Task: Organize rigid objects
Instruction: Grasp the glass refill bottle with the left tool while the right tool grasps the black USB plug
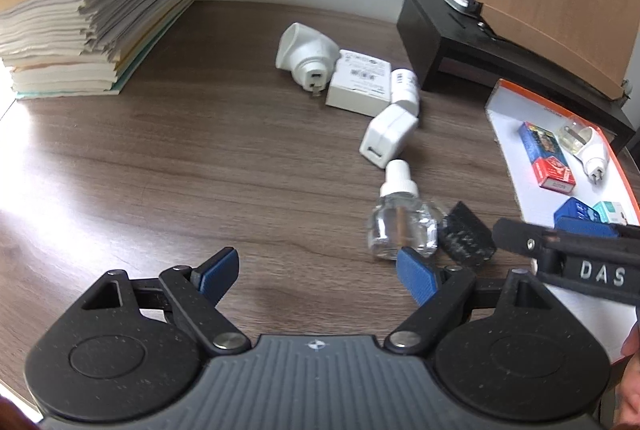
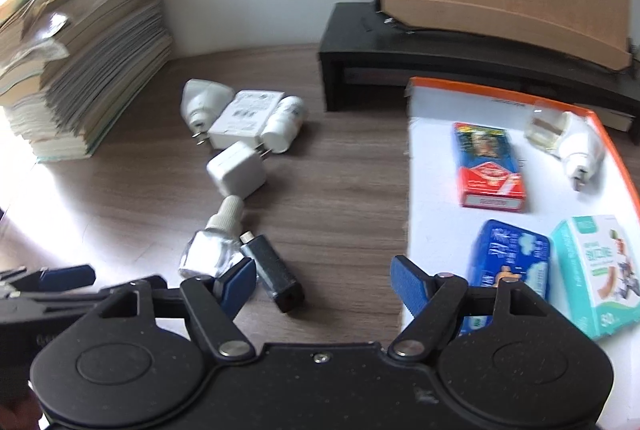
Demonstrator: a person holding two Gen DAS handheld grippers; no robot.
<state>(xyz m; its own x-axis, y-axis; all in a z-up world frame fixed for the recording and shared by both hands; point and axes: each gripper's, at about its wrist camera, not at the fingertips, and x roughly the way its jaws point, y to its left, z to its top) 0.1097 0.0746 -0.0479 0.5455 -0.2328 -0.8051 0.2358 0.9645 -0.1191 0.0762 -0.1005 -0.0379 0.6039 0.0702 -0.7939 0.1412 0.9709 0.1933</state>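
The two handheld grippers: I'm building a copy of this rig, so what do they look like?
Both the left gripper and the right gripper are speckled black plastic with round lobes, silver pivot rivets and blue ribbed finger pads. The left has a grey ridged centre plate. White letters "DAS" mark the right one's side.

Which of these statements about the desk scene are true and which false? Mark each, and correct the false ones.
1. The clear glass bottle lies on the wooden desk. True.
2. The left tool grips the bottle. False: it is open and empty.
3. The red and blue box lies on the white tray. True.
4. The tray holds nothing. False: several boxes lie on it.
5. The right tool is open. True.
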